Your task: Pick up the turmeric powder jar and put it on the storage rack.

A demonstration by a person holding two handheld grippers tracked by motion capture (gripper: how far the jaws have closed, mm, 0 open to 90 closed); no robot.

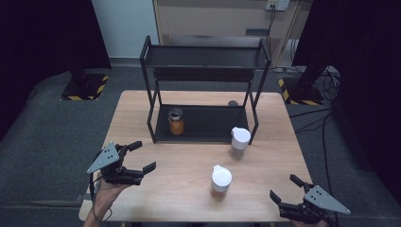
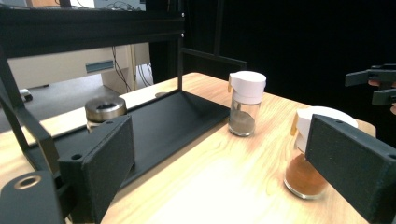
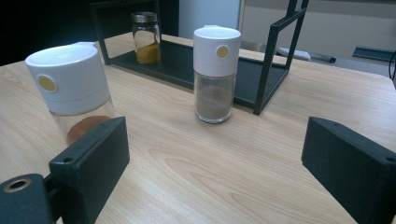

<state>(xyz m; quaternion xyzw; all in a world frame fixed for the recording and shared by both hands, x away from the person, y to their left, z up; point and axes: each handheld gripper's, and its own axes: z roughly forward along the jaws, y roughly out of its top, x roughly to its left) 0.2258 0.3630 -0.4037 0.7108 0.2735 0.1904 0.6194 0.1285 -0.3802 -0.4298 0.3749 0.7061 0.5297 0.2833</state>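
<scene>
the white-capped jar of orange-brown powder (image 1: pixel 221 181) is standing upright on the desk (image 1: pixel 179 189), low and a little right of centre in the high view; in the left gripper view it is showing at the right, partly behind that gripper's right jaw. the white-capped jar of grey powder (image 1: pixel 239 142) is standing further up the frame, just beside the front right leg of the black rack (image 1: pixel 203 56). a metal-lidded jar of orange spice (image 1: pixel 176 121) is sitting on the rack's lower shelf, towards its left end. the left gripper (image 1: pixel 138 156) is hanging over the desk's lower left part with its jaws standing wide apart and nothing between them. the right gripper (image 1: pixel 284 188) is sitting at the lower right corner, its jaws also spread apart and gripping nothing, well apart from both white-capped jars
</scene>
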